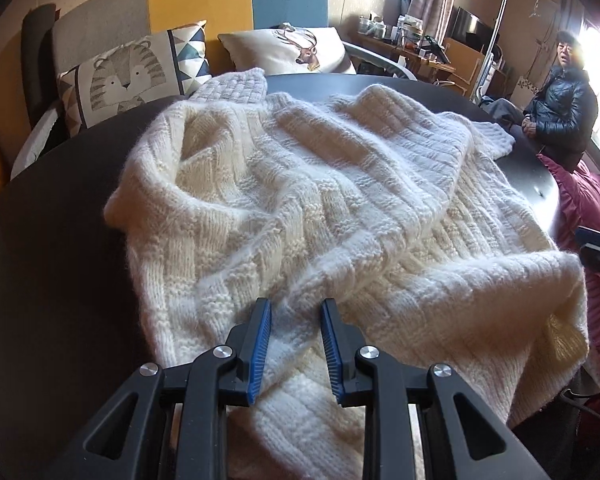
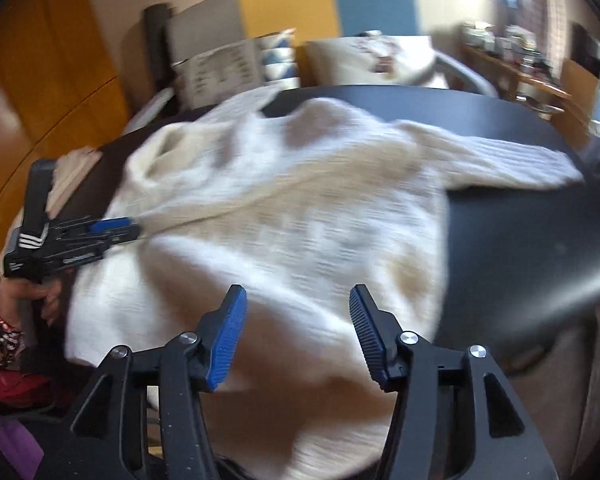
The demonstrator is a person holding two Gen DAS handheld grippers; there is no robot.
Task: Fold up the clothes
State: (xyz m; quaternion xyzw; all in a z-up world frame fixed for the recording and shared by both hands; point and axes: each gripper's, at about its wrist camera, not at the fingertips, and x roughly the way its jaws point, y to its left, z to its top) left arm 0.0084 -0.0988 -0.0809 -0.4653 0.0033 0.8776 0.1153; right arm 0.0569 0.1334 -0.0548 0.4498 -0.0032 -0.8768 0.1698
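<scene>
A cream, chunky-knit sweater (image 1: pixel 300 200) lies spread and rumpled over a dark round table (image 1: pixel 60 248). Part of it spills past the table's near edge. 1 sleeve (image 2: pixel 520 160) reaches out flat toward the table's right side, and the collar end bunches at the far left. Loose ridges and overlaps cross the body, so it is not lying as a neat folded stack. Whether some folds are already in it cannot be told.

The left gripper (image 1: pixel 296 312) sits low over the sweater's near portion. Its 2 blue-padded jaws are a narrow gap apart, with knit showing between them, and they seem to grip nothing. In the right wrist view the same tool appears side-on at the sweater's left edge, held by a hand (image 2: pixel 28 292) in a patterned sleeve. The right gripper (image 2: pixel 298 304) hovers above the near hem with its jaws spread wide and empty. That view is blurred.

The sweater looks thick, soft and floppy, with some weight. It would likely sag and stretch when lifted, and its fuzzy yarn should grip well. Sturdier holds would be the ribbed hem, the cuff or a shoulder seam.

2 printed cushions (image 1: pixel 132 76) and a seated person (image 1: pixel 560 108) are beyond the table.
</scene>
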